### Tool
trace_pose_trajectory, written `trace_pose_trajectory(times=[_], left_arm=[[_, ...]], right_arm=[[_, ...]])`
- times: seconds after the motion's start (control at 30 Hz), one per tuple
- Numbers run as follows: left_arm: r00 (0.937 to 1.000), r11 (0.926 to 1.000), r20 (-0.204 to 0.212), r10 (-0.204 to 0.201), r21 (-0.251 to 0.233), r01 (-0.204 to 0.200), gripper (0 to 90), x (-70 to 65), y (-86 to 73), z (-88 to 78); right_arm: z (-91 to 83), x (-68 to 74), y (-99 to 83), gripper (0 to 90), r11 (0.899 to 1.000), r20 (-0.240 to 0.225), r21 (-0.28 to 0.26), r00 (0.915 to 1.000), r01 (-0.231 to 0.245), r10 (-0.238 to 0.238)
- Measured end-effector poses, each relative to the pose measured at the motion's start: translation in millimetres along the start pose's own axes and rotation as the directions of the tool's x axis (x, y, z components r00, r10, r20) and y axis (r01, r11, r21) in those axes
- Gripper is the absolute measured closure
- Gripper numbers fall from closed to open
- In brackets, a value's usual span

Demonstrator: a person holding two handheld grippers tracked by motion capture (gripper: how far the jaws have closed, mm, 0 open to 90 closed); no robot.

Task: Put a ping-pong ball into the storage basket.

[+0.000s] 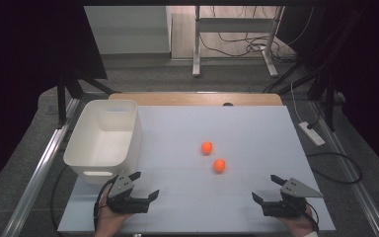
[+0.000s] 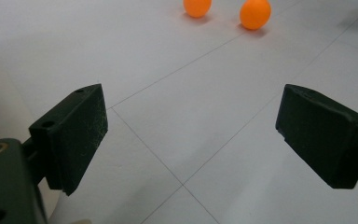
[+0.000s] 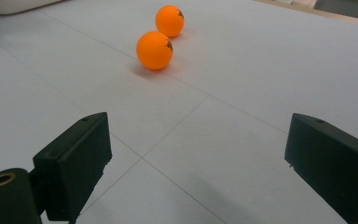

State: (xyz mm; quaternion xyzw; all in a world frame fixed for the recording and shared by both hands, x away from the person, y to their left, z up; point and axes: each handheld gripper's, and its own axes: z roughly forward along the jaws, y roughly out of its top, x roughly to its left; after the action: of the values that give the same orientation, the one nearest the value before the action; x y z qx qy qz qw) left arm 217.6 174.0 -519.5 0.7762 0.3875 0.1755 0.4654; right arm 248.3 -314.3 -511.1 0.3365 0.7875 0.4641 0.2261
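Two orange balls lie near the middle of the white table: one (image 1: 207,147) farther back, the other (image 1: 219,165) a little nearer and to its right. My left gripper (image 1: 144,185) rests low at the front left, beside the bin, its jaws open and empty. At the front right my right gripper (image 1: 266,188) is open too, nothing between its jaws. In the left gripper view both balls (image 2: 197,7) (image 2: 255,14) sit far ahead at the top edge. In the right gripper view the nearer ball (image 3: 154,50) and the farther ball (image 3: 169,20) lie ahead, left of centre.
A white plastic bin (image 1: 103,140) with handle slots stands on the table's left side, just behind my left gripper. A wooden strip (image 1: 197,98) runs along the table's far edge. Cables, a power strip (image 1: 311,133) and a desk frame sit on the floor beyond.
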Motion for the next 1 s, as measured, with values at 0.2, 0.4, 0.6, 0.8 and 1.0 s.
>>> trace_pose_trajectory(times=[0.2, 0.4, 0.6, 0.8, 1.0], left_arm=[[1.0000, 1.0000, -0.001, -0.008, -0.003, 0.008, 9.9, -1.1, 0.3, -0.8], [1.0000, 1.0000, -0.003, -0.008, -0.002, 0.008, 10.0, -0.5, 0.3, -0.4], [0.9999, 0.9999, -0.004, -0.012, -0.007, 0.011, 10.0, -1.2, 2.7, 0.4], [0.9999, 0.9999, -0.007, -0.009, -0.005, 0.009, 10.0, -5.2, 4.0, 1.5], [0.9997, 0.9997, -0.015, -0.019, -0.015, 0.019, 10.0, -5.5, 4.7, -0.3]], right_arm=[[0.2, 0.1, -0.3, 7.5, 1.000, 0.000, 0.005, 1.0000, 0.004, -0.004], [1.2, -1.1, -0.3, 8.3, 1.000, 0.010, 0.004, 0.9999, 0.005, -0.005], [2.0, -2.8, -0.5, 8.6, 1.000, 0.008, 0.000, 1.0000, -0.004, 0.004], [2.6, -4.3, -0.9, 8.9, 1.000, -0.004, -0.005, 1.0000, -0.006, 0.006], [5.6, -4.1, 0.0, 9.4, 1.000, -0.004, 0.005, 1.0000, 0.000, 0.000]])
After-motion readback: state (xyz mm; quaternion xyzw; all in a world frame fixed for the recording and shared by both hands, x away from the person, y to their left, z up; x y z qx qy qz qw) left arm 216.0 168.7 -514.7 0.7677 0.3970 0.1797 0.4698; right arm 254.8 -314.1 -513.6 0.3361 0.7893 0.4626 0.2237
